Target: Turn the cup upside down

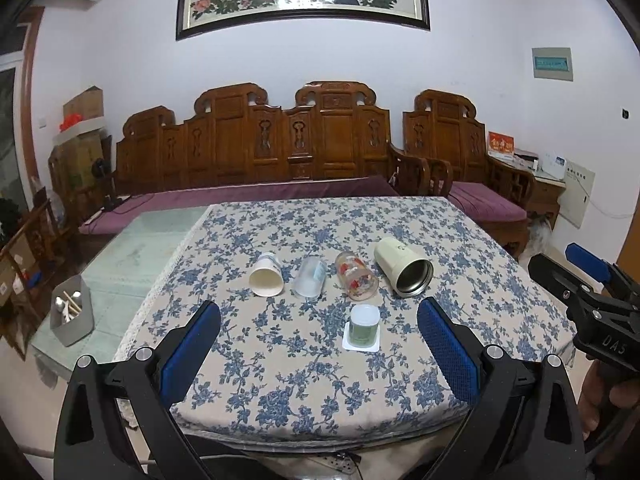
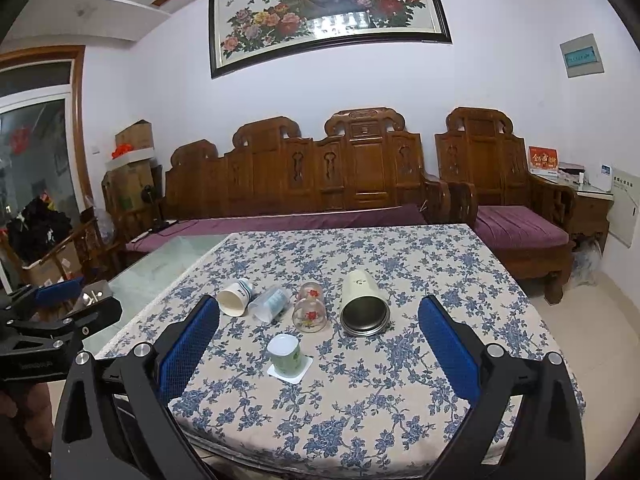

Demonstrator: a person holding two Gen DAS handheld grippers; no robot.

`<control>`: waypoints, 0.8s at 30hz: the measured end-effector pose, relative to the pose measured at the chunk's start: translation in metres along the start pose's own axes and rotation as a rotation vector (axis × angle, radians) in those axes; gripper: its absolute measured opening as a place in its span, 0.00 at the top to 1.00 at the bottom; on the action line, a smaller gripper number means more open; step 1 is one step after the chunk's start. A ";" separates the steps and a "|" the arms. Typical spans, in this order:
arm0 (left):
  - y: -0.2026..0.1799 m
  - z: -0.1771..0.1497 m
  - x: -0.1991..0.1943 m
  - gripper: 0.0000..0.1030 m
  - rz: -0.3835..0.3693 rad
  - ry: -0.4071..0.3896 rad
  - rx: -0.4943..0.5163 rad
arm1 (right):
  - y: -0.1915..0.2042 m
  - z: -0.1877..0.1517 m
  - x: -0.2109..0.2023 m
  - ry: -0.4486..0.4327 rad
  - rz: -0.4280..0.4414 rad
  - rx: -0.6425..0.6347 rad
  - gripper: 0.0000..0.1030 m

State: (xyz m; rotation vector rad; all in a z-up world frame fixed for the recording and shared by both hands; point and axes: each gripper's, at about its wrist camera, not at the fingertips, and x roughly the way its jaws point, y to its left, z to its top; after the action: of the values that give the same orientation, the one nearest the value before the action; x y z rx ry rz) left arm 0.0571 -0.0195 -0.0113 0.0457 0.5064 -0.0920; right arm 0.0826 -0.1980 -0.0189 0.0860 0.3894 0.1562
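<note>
Both grippers hang over the near edge of a flower-print tablecloth [image 1: 304, 380], fingers spread wide, holding nothing. Ahead of the left gripper [image 1: 319, 340] and right gripper [image 2: 319, 338], four cups lie on their sides, mouths toward the cameras, long axes running away; nearer, a small green cup [image 2: 285, 356] stands mouth-down.

Black hand-held gripper [image 1: 318, 354], blue textured pads [image 1: 192, 354], silver screws, white lettering
</note>
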 end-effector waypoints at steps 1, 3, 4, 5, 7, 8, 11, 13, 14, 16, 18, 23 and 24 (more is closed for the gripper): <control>0.001 0.000 -0.001 0.08 0.002 -0.002 -0.001 | 0.000 0.000 -0.001 0.000 0.001 0.000 0.03; 0.001 0.000 -0.001 0.08 0.005 -0.004 -0.003 | 0.001 0.000 0.000 0.000 0.002 0.003 0.03; 0.001 0.000 -0.001 0.08 0.006 -0.004 -0.003 | 0.001 0.000 0.000 0.000 0.002 0.003 0.03; 0.001 0.001 -0.001 0.08 0.008 -0.005 -0.003 | 0.001 0.000 0.000 0.000 0.003 0.003 0.03; 0.001 0.001 -0.001 0.08 0.011 -0.008 -0.004 | 0.001 0.000 0.000 0.001 0.003 0.004 0.03; 0.002 0.001 -0.001 0.08 0.013 -0.009 -0.004 | 0.001 0.000 0.000 0.000 0.004 0.005 0.03; 0.002 0.001 -0.001 0.08 0.017 -0.011 -0.003 | 0.002 0.000 -0.001 -0.003 0.004 0.004 0.03; 0.002 0.001 -0.001 0.08 0.017 -0.011 -0.001 | 0.003 0.000 0.000 -0.003 0.006 0.006 0.03; 0.002 0.001 -0.001 0.08 0.018 -0.012 -0.002 | 0.004 0.000 0.001 -0.003 0.005 0.006 0.03; 0.002 0.001 -0.001 0.08 0.018 -0.013 -0.003 | 0.004 0.000 0.000 -0.003 0.007 0.007 0.03; 0.002 0.001 0.000 0.08 0.020 -0.014 -0.003 | 0.004 0.001 0.000 -0.006 0.008 0.008 0.03; 0.003 0.001 -0.001 0.08 0.022 -0.015 -0.005 | 0.004 0.001 -0.001 -0.010 0.010 0.011 0.03; 0.003 0.001 -0.001 0.08 0.022 -0.015 -0.005 | 0.004 0.001 -0.001 -0.010 0.010 0.011 0.03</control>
State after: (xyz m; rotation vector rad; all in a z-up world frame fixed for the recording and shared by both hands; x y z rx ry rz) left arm 0.0572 -0.0167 -0.0097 0.0455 0.4908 -0.0697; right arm 0.0815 -0.1942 -0.0173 0.0995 0.3801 0.1634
